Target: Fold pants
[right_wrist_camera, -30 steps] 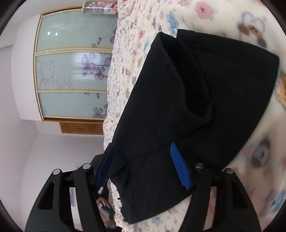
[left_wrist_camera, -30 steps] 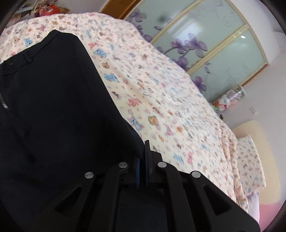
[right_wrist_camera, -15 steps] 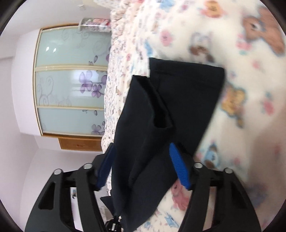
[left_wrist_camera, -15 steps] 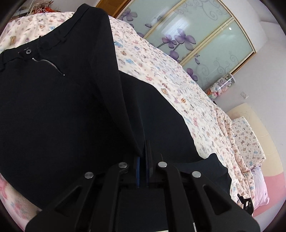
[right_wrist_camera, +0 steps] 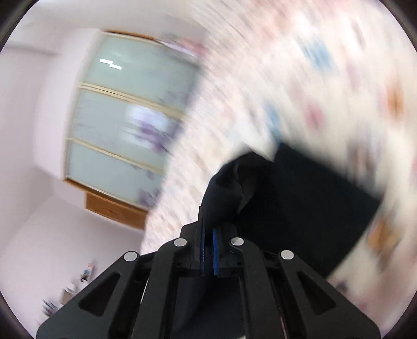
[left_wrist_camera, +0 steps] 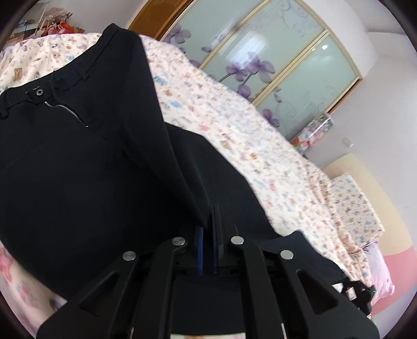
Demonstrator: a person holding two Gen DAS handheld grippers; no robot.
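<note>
Black pants (left_wrist_camera: pixel 78 169) lie on a bed with a floral cover (left_wrist_camera: pixel 234 122). In the left wrist view the waistband, button and zipper (left_wrist_camera: pixel 65 108) sit at the upper left, and a fold of cloth runs down into my left gripper (left_wrist_camera: pixel 208 224), which is shut on it. In the blurred right wrist view my right gripper (right_wrist_camera: pixel 208 229) is shut on a bunched edge of the pants (right_wrist_camera: pixel 232 182). The rest of that leg (right_wrist_camera: pixel 312 208) spreads dark over the bed to the right.
Sliding wardrobe doors (left_wrist_camera: pixel 273 60) with purple flowers stand behind the bed. A pillow (left_wrist_camera: pixel 351 206) in the same print lies at the right, with a pink sheet (left_wrist_camera: pixel 380 273) below it. Clutter (left_wrist_camera: pixel 54 23) sits at the far upper left.
My right gripper went from open around the pants' edge to shut on it, then lifted and rolled. My left gripper carried its fold across, so more of the pants and waistband came into view.
</note>
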